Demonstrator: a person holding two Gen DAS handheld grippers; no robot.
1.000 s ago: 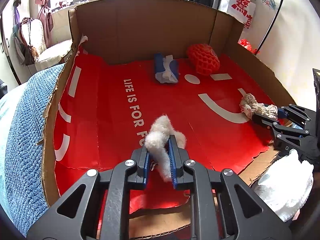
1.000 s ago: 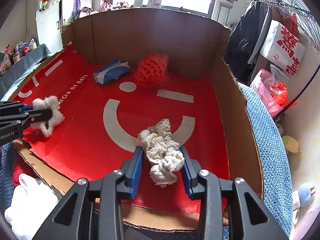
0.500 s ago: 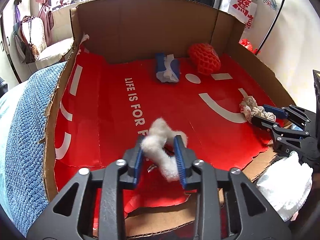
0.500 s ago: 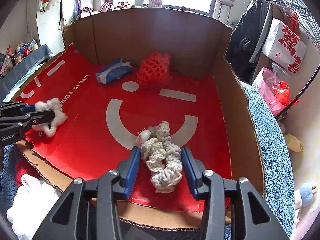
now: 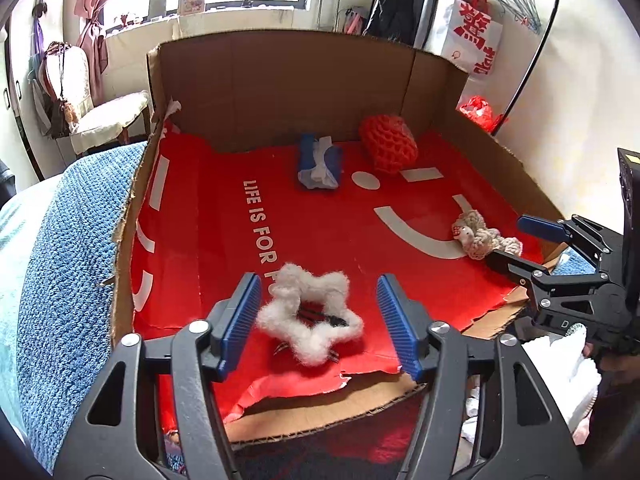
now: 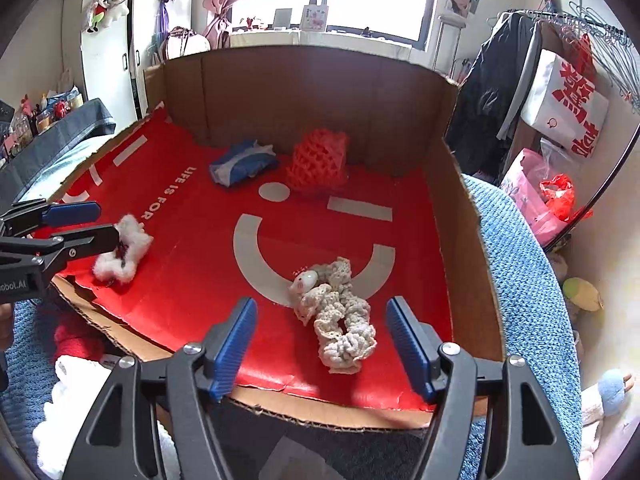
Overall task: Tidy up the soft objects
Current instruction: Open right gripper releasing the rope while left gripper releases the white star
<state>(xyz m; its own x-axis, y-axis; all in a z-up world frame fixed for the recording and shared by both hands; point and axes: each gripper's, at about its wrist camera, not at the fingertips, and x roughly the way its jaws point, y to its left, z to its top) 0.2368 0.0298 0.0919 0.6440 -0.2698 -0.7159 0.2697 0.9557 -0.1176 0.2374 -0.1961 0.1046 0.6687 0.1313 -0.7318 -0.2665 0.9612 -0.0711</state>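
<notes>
1. The left gripper (image 5: pixel 318 322) stands with its blue pads apart, its jaws having just been opening; the white fluffy star-shaped scrunchie (image 5: pixel 310 318) lies between them on the red sheet (image 5: pixel 208 240), free of both pads.
2. The right gripper (image 6: pixel 320 338) likewise has its jaws spread after just opening, and the cream crocheted scrunchie (image 6: pixel 340 320) rests between them near the front edge of the sheet, touched by neither pad.
3. Both scrunchies lie inside the open-fronted cardboard box (image 5: pixel 280 80), the white one at its front left, the cream one at its front right on the printed white smile.
4. At the back of the box, a blue and white tissue pack (image 5: pixel 319 161) lies just beside a red foam net sleeve (image 5: pixel 388 143), both close to the rear wall.
5. The box sits on a blue knitted blanket (image 5: pixel 72 248), with white cloth (image 5: pixel 560 376) in front at the near edge.
</notes>
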